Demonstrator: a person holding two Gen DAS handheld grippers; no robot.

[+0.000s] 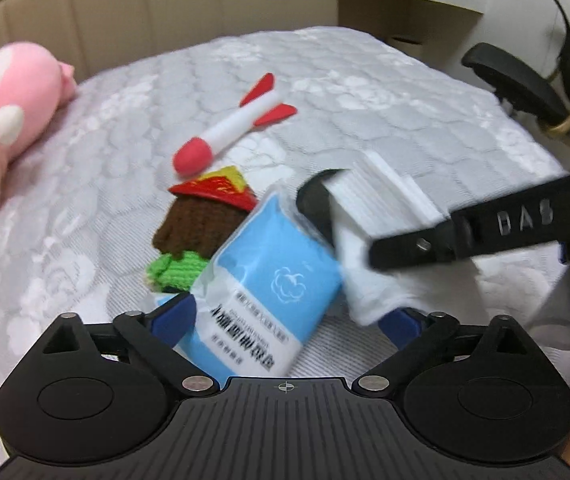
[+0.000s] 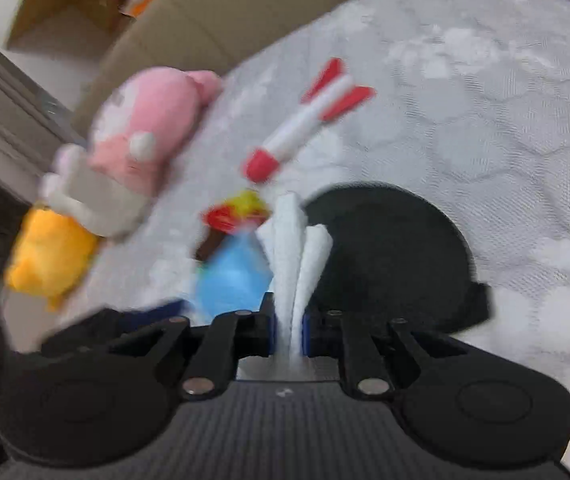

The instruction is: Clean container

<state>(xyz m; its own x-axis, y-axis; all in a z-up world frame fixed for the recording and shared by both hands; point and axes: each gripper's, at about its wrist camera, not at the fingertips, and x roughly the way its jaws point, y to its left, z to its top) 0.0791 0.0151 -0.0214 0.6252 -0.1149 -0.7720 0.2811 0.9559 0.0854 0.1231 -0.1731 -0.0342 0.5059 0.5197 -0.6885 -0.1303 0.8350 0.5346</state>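
In the left wrist view a blue tissue pack [image 1: 269,276] sits tilted between the blue pads of my left gripper [image 1: 285,316], which is shut on it. A white tissue [image 1: 369,216] sticks out of the pack's right end. My right gripper [image 1: 389,250] reaches in from the right and is shut on that tissue. In the blurred right wrist view the tissue [image 2: 293,256] rises from my right gripper [image 2: 289,320], with the pack [image 2: 233,276] to its left. A black round container [image 2: 389,256] lies on the bed just right of the tissue, and the left wrist view shows only its edge [image 1: 311,204].
On the grey quilted bed [image 1: 365,92] lie a red-and-white toy rocket [image 1: 233,124], a knitted burger toy [image 1: 201,224] and a pink plush [image 1: 9,104]. A yellow plush [image 2: 49,256] sits beside the pink one. A black office chair [image 1: 545,80] stands off the bed at right.
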